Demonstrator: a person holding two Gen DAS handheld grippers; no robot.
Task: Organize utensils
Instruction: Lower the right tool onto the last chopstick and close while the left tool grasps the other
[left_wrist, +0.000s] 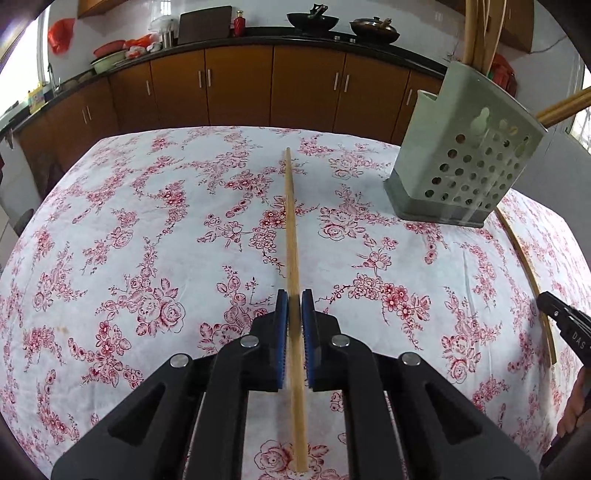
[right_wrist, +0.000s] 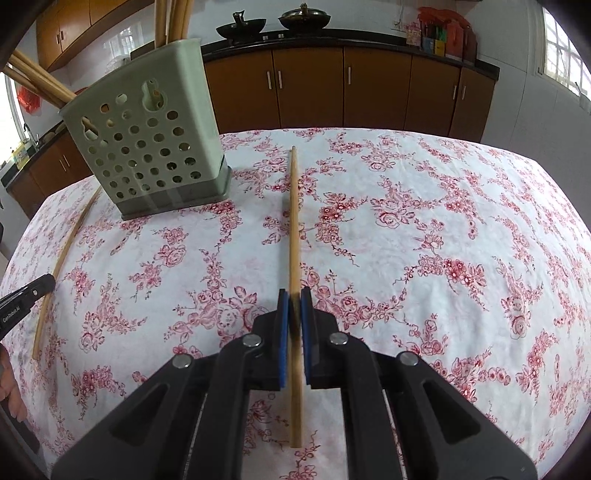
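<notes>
My left gripper (left_wrist: 295, 301) is shut on a wooden chopstick (left_wrist: 291, 229) that points forward over the floral tablecloth. My right gripper (right_wrist: 294, 299) is shut on another wooden chopstick (right_wrist: 294, 221), also pointing forward. A pale green perforated utensil holder (left_wrist: 465, 162) with several chopsticks in it stands ahead right in the left wrist view, and ahead left in the right wrist view (right_wrist: 147, 147). A further chopstick (left_wrist: 528, 277) lies on the cloth between the grippers; it also shows in the right wrist view (right_wrist: 62, 266). The right gripper's tip (left_wrist: 561, 314) is next to it.
The table (left_wrist: 147, 221) has a white cloth with red flowers. Behind it runs a counter with brown cabinets (left_wrist: 240, 85), woks (left_wrist: 314, 20) and bowls. A window (right_wrist: 561, 48) is at the far right.
</notes>
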